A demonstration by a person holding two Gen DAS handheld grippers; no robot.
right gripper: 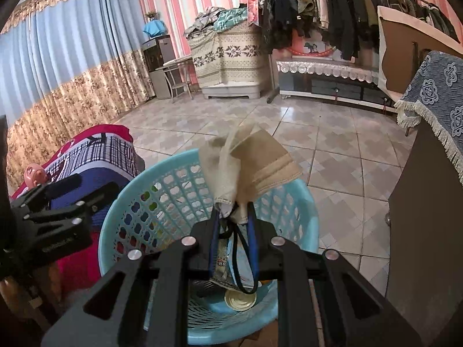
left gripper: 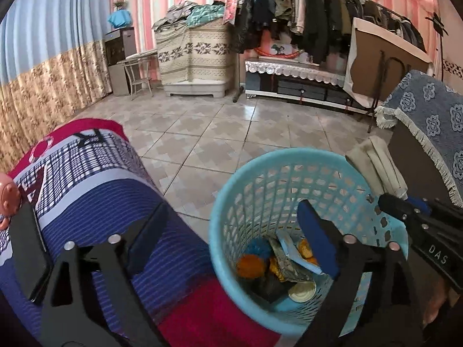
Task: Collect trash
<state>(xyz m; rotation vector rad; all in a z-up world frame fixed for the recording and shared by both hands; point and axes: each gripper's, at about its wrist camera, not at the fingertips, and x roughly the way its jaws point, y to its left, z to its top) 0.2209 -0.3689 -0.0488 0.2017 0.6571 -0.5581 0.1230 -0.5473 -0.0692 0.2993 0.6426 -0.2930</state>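
A light blue plastic basket (left gripper: 260, 190) stands on the floor beside the bed, with orange scraps (left gripper: 247, 266), paper and a tin lid (left gripper: 302, 290) in its bottom. My left gripper (left gripper: 231, 231) is open wide with nothing between its fingers; one finger hangs over the bed, the other over the basket. My right gripper (right gripper: 233, 214) is shut on a crumpled beige mask (right gripper: 251, 167), held just above the basket (right gripper: 173, 193). The left wrist view shows that gripper (left gripper: 387, 201) and the mask (left gripper: 373, 167) at the basket's right rim. The left gripper (right gripper: 97, 183) stands left of the basket.
A bed with a red, white and blue blanket (left gripper: 101, 202) lies left of the basket, a pink toy (left gripper: 7, 196) on it. A dark cabinet under a blue fringed cloth (left gripper: 428, 121) stands right. Tiled floor (left gripper: 217, 133) stretches to a clothes rack (left gripper: 303, 8).
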